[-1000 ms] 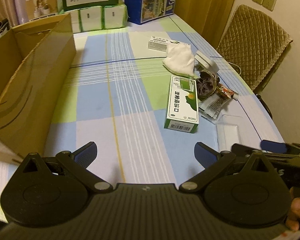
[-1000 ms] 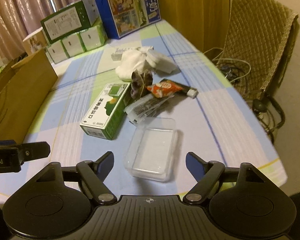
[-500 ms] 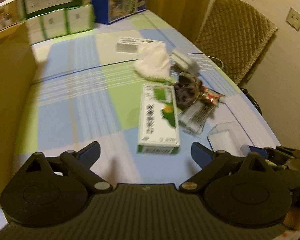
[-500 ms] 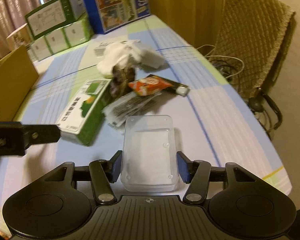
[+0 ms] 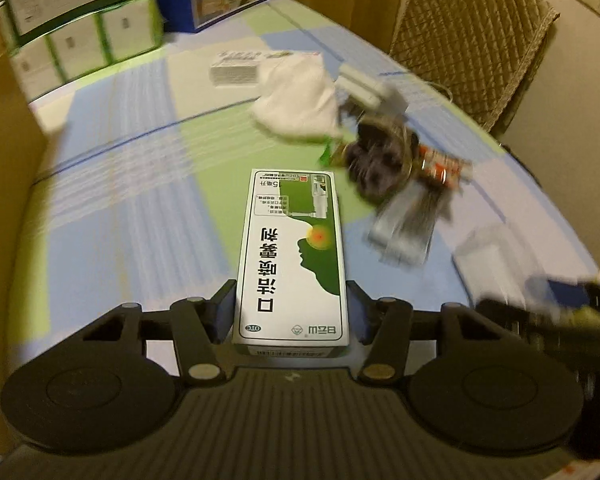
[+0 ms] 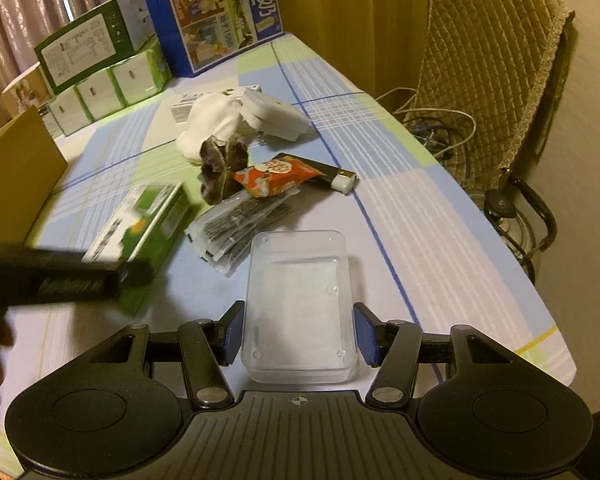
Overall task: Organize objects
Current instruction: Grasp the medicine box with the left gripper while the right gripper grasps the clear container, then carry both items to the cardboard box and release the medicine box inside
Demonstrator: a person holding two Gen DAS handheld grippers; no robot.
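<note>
Fingers [image 5: 226, 312] of the left gripper [image 5: 291, 312] were seen closed in against both long sides of a green and white carton [image 5: 292, 256], the blue pads touching its near end, so the carton was held between them. Its far end pointed along the bench [image 5: 140, 200], which was covered by a blue, green and white checked cloth. Whether the carton was lifted or resting on the cloth could not be told.

On the right gripper [image 6: 299, 332] the fingers [image 6: 366, 334] were set at either side of a clear plastic box [image 6: 300, 304], at or just beside its walls; actual contact could not be made out. The box lay flat on the cloth near the bench's front edge.

Beyond the box a pack of dark strips [image 6: 240, 224] was seen, with an orange snack packet [image 6: 276, 176] and a black lighter [image 6: 328, 174] behind it. A dark pouch [image 6: 220, 168], a white cloth [image 6: 208, 128] and a white charger [image 6: 276, 118] lay further back. Green cartons [image 6: 100, 68] and a blue milk carton [image 6: 220, 12] were stacked at the far end, a cardboard box [image 6: 16, 176] stood at the left, and a padded chair [image 6: 492, 80] stood at the right.
</note>
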